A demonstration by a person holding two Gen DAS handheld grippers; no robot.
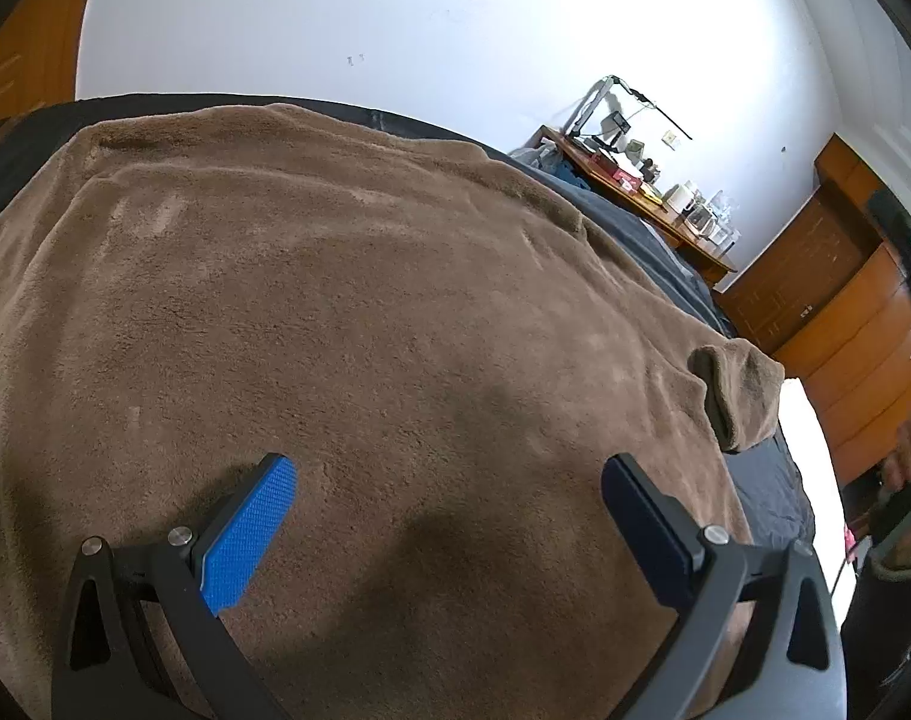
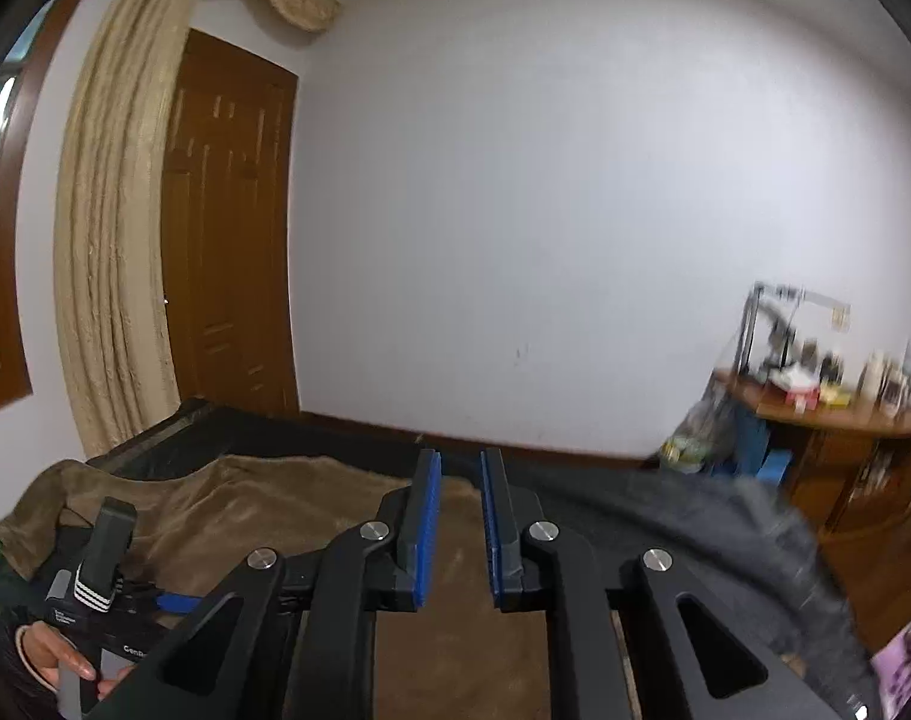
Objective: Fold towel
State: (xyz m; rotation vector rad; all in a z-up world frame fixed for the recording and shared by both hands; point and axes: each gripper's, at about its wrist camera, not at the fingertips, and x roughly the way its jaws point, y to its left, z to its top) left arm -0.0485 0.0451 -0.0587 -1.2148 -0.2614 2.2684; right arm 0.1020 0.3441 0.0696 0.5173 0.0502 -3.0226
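A brown fleecy towel (image 1: 335, 270) lies spread flat over the bed and fills most of the left wrist view. Its right corner (image 1: 737, 384) is flipped back on itself. My left gripper (image 1: 449, 468) hovers just above the towel's near part, jaws wide open with nothing between the blue pads. In the right wrist view the towel (image 2: 245, 510) lies low and to the left. My right gripper (image 2: 460, 459) is raised above the bed and points toward the wall, its pads nearly together and empty. A hand (image 2: 53, 660) holds the left gripper's body at lower left.
A dark sheet (image 1: 635, 222) covers the bed under the towel. A cluttered wooden desk (image 2: 827, 414) stands at the right by the wall, with wooden cabinets (image 1: 845, 330) beyond. A brown door (image 2: 233, 228) and a beige curtain (image 2: 113, 240) are at the left.
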